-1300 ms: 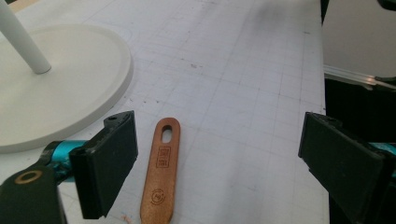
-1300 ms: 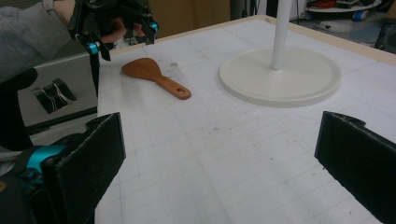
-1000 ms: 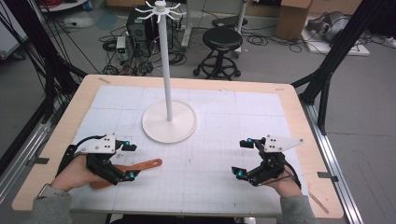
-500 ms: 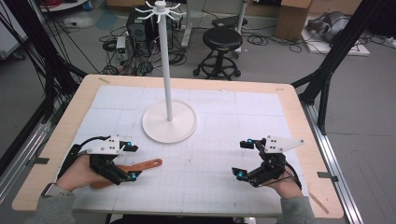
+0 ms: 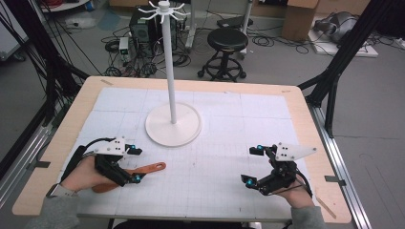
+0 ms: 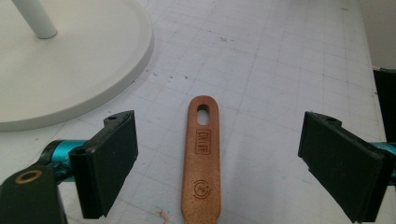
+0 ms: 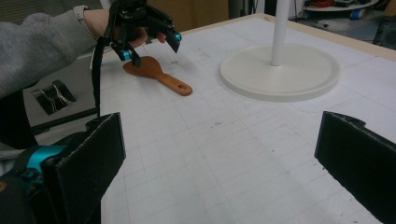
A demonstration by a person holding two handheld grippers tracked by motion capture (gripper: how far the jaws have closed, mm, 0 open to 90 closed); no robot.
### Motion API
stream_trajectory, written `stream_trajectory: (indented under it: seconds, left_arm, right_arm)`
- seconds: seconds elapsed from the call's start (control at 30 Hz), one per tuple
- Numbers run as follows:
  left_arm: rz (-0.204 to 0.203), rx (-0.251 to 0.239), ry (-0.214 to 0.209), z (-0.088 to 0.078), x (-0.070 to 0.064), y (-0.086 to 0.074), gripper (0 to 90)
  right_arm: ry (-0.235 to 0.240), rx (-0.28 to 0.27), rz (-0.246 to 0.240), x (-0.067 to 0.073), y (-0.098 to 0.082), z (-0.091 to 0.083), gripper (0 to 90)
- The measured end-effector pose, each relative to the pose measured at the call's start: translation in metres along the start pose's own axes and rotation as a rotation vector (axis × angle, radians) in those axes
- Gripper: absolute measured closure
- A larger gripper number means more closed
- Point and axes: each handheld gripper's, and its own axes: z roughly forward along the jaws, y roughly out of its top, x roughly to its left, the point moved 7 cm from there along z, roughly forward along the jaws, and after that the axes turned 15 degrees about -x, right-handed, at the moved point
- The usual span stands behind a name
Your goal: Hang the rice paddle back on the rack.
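Observation:
A brown wooden spatula [image 5: 152, 168] lies flat on the white gridded mat at the front left, its holed handle [image 6: 202, 158] pointing toward the middle of the table. My left gripper [image 5: 136, 164] is open, one jaw on each side of that handle with wide gaps and no contact [image 6: 222, 140]. At the front right my right gripper [image 5: 249, 164] is open over bare mat with nothing between its jaws [image 7: 219, 158]. The right gripper view looks across at the spatula [image 7: 156, 73] and the left gripper [image 7: 149, 46].
A white hook stand [image 5: 169, 71] rises from a round base [image 5: 173, 125] at the middle of the mat, just beyond the left gripper [image 6: 70, 60]. The wooden table edge [image 5: 67, 119] borders the mat. A stool [image 5: 228, 40] and cables sit on the floor behind.

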Motion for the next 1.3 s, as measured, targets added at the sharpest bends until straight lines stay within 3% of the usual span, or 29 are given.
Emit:
stream_trajectory:
  seconds: [0.13,0.3,0.63,0.83,0.97,1.3]
  left_arm:
    - [-0.012,0.024,0.004,0.003,0.002,-0.005,12.4]
    - [0.014,0.045,0.012,0.005,0.001,-0.008,12.5]
    - [0.005,0.080,0.018,0.004,0.004,-0.017,16.0]
    - [0.002,0.109,0.049,0.002,0.008,-0.024,18.5]
    - [0.004,0.123,0.058,0.002,0.008,-0.025,23.7]
    - [0.028,0.185,0.031,0.006,0.006,-0.035,36.4]
  right_arm:
    - [-0.002,0.009,0.007,-0.002,-0.002,0.001,0.7]
    - [0.001,0.012,0.003,0.000,-0.002,0.000,0.7]
    - [0.004,0.019,-0.004,0.001,-0.003,0.001,0.7]
    - [0.006,0.022,-0.010,0.003,-0.002,0.002,0.6]
    - [0.008,0.023,-0.011,0.003,-0.003,0.003,0.7]
    - [0.003,0.022,-0.009,0.004,-0.003,0.000,0.7]
